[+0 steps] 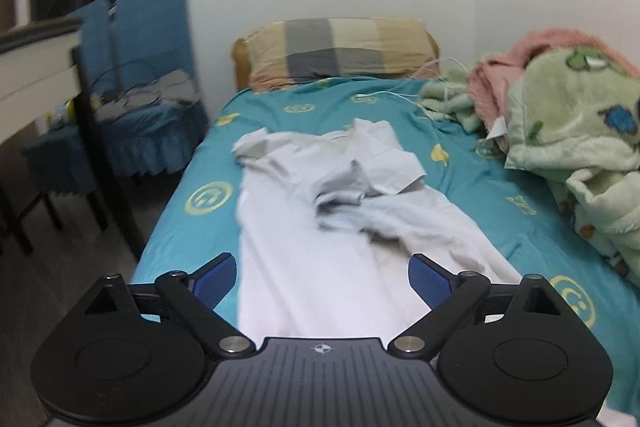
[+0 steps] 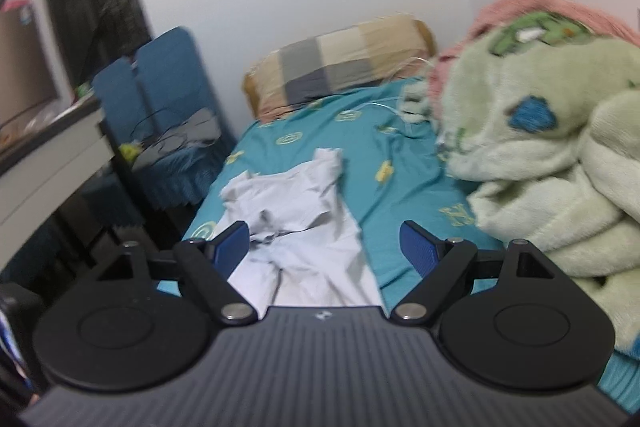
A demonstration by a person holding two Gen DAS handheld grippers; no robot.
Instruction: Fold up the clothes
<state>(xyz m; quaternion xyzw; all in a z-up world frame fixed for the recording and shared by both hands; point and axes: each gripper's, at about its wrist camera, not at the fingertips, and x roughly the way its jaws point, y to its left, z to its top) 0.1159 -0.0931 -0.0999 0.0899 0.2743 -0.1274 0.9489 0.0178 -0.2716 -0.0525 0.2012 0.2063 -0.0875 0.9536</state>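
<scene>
A white shirt (image 1: 320,211) lies lengthwise on the teal bedsheet (image 1: 208,163), its right sleeve folded over the chest into a rumpled heap. My left gripper (image 1: 322,281) hovers open over the shirt's near part, blue pads wide apart with nothing pinched between them. In the right wrist view the same shirt (image 2: 296,223) lies left of centre on the sheet (image 2: 384,211). My right gripper (image 2: 324,251) is open above it, its left pad over the cloth and its right pad over bare sheet, gripping nothing.
A plaid pillow (image 1: 336,51) sits at the head of the bed against the wall. A heap of green and pink fleece blankets (image 1: 572,131) fills the bed's right side. A blue-covered chair (image 1: 140,75) with clothes stands left of the bed beside a dark table.
</scene>
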